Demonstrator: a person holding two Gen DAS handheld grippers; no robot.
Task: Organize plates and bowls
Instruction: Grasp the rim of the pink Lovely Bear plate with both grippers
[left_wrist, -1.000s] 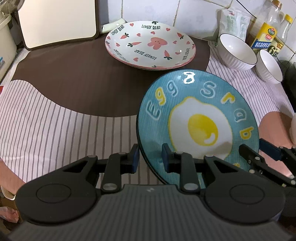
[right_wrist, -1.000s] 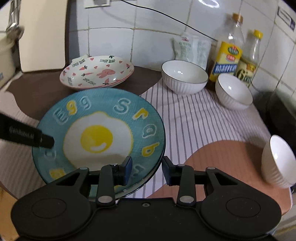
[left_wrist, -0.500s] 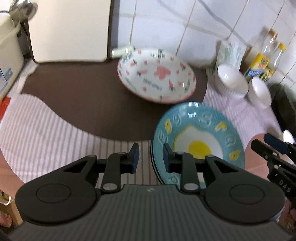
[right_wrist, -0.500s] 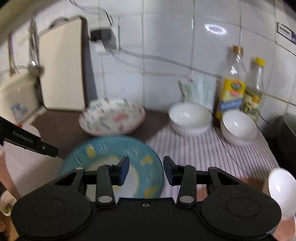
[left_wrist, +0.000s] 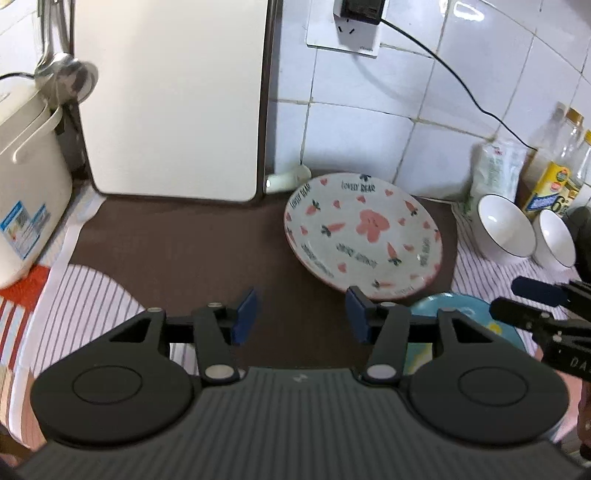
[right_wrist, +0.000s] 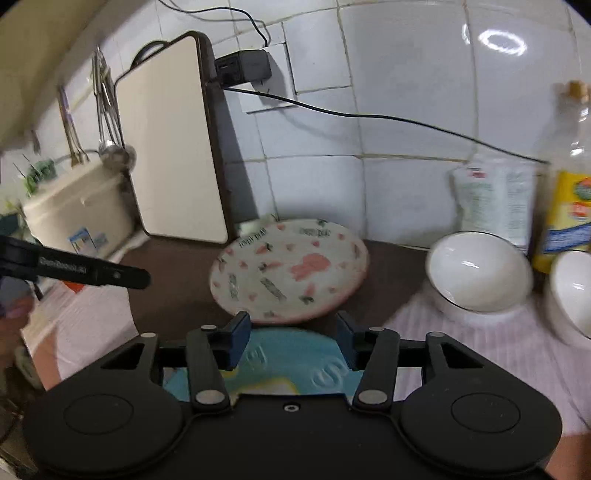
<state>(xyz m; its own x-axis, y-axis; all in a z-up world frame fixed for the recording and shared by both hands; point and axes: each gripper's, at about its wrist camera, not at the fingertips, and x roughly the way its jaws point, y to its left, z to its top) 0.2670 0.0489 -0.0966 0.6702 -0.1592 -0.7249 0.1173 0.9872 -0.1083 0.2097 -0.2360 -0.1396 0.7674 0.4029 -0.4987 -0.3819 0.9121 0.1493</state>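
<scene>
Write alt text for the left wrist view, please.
The left hand-held gripper is open and empty above a brown mat. Behind it lies a white carrot-pattern plate, with a blue egg plate lower right and two white bowls by the wall.

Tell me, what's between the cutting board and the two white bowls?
The carrot plate sits between the cutting board and the white bowls on the brown mat, seen in both wrist views.

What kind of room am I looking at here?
Most likely a home kitchen counter. A white tiled wall backs it, a metal ladle hangs beside a pale cutting board, and cooking oil bottles stand behind white ceramic bowls and a carrot-patterned plate.
</scene>
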